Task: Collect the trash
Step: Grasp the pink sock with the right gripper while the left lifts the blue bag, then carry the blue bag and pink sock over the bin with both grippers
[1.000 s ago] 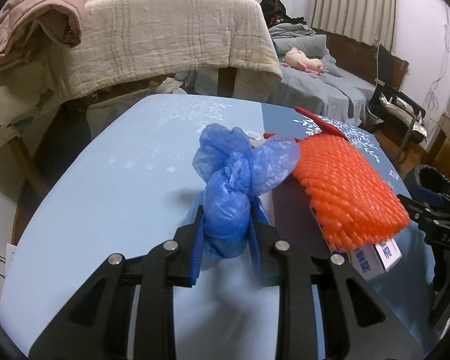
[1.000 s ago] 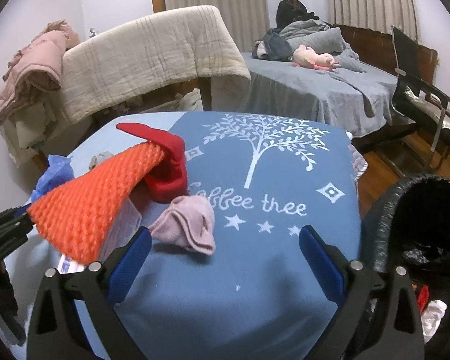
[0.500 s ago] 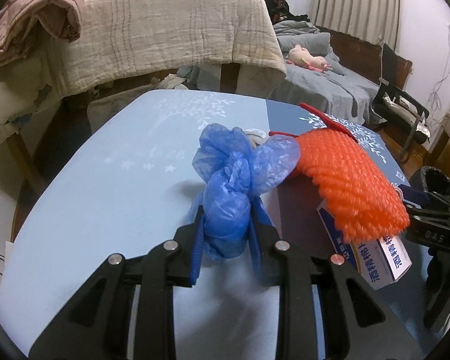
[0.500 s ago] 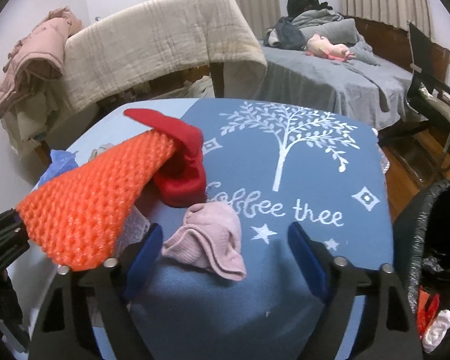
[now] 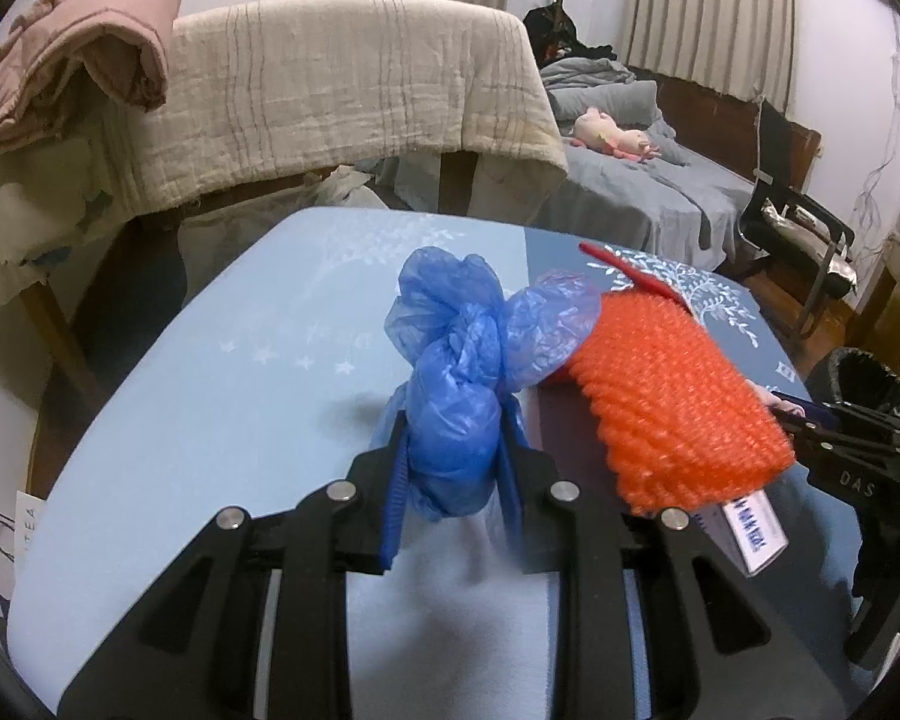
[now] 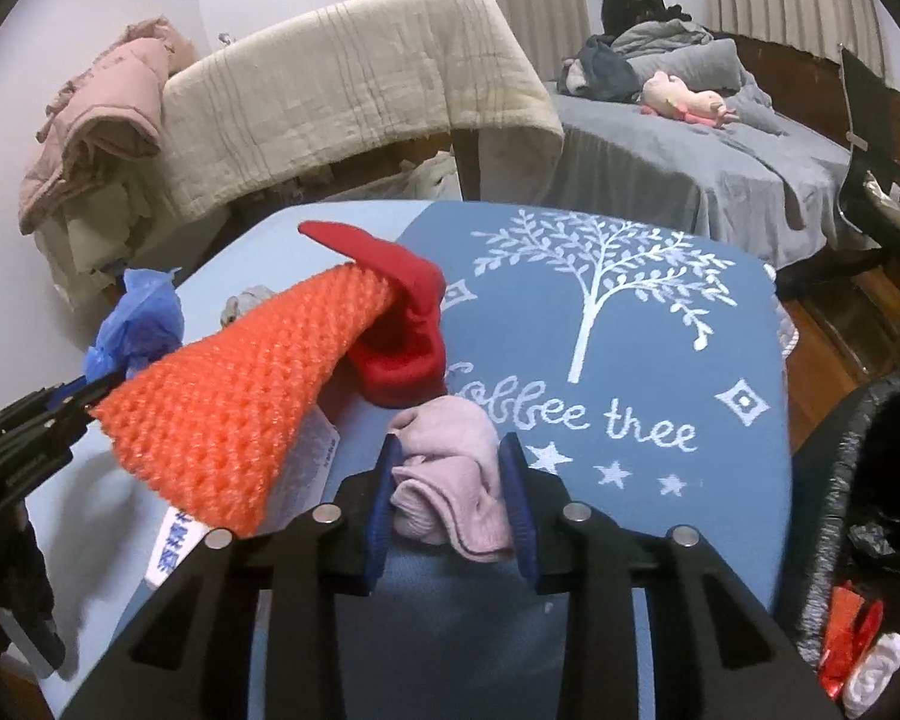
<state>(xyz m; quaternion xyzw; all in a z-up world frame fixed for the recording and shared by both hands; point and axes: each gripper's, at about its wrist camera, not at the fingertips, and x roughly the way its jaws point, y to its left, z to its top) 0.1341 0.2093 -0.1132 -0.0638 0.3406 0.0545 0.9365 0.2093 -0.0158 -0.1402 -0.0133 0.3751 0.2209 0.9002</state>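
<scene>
My left gripper is shut on a crumpled blue plastic bag, held just above the light-blue table top. In the right wrist view my right gripper has its jaws closing, and the blue pads press both sides of a small pink cloth lying on the dark-blue tablecloth. An orange foam net lies over a white printed box between the two grippers. A red cloth sits behind the pink one.
A bin lined with a black bag stands off the table's right side, with red and white scraps inside. Beyond the table are a beige blanket over a chair, a grey bed and a black chair.
The right gripper's jaws have come together from wide open onto the pink cloth, which it has moved closer to. The left gripper still holds the blue bag in place.
</scene>
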